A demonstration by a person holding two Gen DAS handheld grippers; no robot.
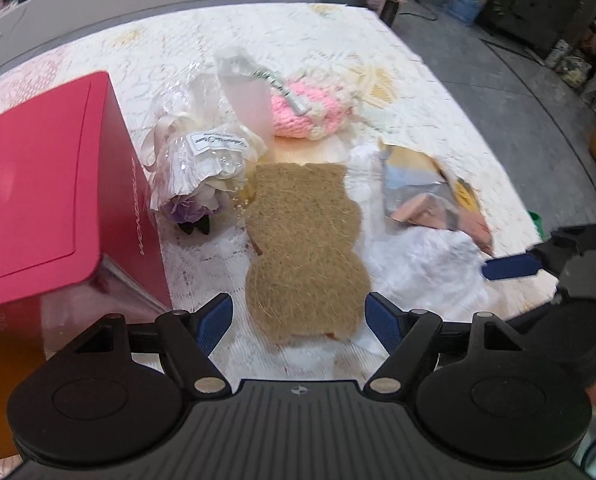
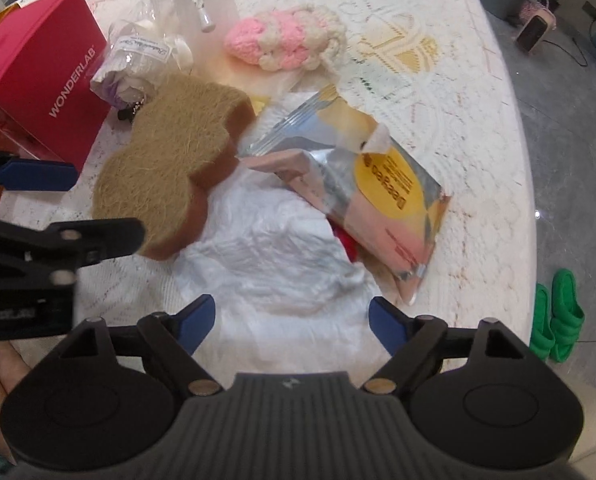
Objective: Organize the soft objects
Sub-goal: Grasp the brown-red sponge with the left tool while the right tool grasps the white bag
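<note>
Soft objects lay heaped near the middle of the counter [image 1: 438, 92], which wore a white lace cover. Nearest us was the coir pad [image 1: 306, 248], lobed like a bear and bristly on top, with a brown spongy layer underneath in the right wrist view. Its near end lay between the spread fingers of our left tongs [image 1: 298, 316], which were released and held nothing. We judged the step to be a pickup of that pad; pinching across its narrow waist would have given the firmest hold, since the fibres looked springy and the lobes wide.

Beside the pad, toward the counter's right edge, a crumpled white cloth [image 2: 281, 252] lay beneath our right tongs [image 2: 289, 318], also released and empty. We would have gathered a fold of it rather than pressed flat, as it looked thin and limp.

Partly on the cloth lay a glossy foil pouch [image 2: 378, 184] with a yellow label, smooth and crinkly. Farther back lay a pink and cream knitted piece [image 1: 306, 110] in chunky yarn and a cellophane-wrapped flower bundle [image 1: 201, 164]. A rigid red box [image 1: 53, 184] stood at the left edge.
</note>
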